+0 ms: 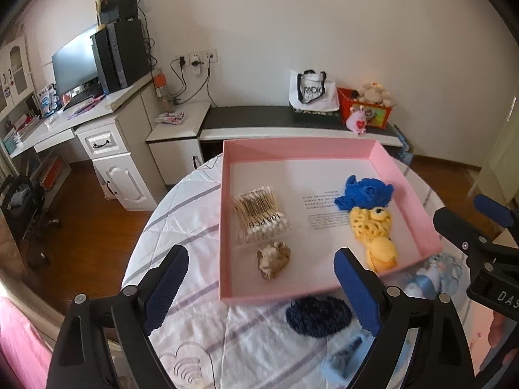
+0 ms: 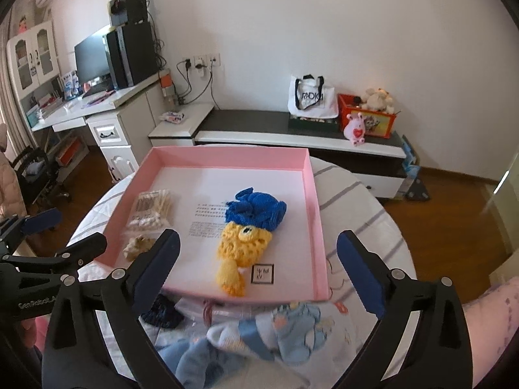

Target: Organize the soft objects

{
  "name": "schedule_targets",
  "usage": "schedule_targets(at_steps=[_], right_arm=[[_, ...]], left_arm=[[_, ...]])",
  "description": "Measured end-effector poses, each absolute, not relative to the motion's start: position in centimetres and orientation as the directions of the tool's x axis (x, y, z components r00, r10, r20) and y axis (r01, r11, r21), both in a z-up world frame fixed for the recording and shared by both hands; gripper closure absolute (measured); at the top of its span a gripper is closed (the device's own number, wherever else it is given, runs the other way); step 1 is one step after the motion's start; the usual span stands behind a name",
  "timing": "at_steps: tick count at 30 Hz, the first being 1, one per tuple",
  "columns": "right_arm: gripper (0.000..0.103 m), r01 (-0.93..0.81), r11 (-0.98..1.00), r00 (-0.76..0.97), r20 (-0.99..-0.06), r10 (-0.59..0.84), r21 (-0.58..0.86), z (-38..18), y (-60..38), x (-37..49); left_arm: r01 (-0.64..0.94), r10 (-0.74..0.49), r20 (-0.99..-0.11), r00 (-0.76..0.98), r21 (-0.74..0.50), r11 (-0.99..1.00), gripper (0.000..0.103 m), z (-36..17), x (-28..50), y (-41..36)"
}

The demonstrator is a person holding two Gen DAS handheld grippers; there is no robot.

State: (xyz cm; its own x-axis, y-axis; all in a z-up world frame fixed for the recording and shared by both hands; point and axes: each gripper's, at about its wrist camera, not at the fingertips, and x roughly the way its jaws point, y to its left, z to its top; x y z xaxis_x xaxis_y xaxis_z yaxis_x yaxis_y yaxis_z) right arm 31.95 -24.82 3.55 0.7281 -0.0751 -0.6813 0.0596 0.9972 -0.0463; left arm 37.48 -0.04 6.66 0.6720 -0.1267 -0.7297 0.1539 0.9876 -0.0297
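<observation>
both fingers (image 1: 261,288) (image 2: 259,275) gape wide, empty (ribbed blue pads), above crocheted yellow-and-blue toy (image 2: 246,240) in pink cardboard tray (image 2: 311,194).

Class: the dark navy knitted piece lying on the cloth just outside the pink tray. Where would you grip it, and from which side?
Probably from above. The navy knitted piece lies flat and low on the cloth, close against the pink tray wall. Pinch its near edge, away from that wall, with the open left gripper.
</observation>
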Motion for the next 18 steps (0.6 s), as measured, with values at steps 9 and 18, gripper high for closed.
schedule_targets(at_steps=[9, 18], right_arm=[[0.0, 0.049, 0.997, 0.783, -0.617, -0.08, -0.067, 5.6, -23.3, 25.8], [0.0, 0.076, 0.993, 0.825, -0.553, -0.114, -0.092, 7.1, -22.4, 20.9]], left_arm=[[0.123, -0.109, -0.653, 0.749, -0.024, 0.992, 0.003, 8.9, 30.2, 0.6], [0.121, -0.119, -0.609, 0.784, -0.038, 0.992, 0.003, 9.9, 24.2, 0.8]])
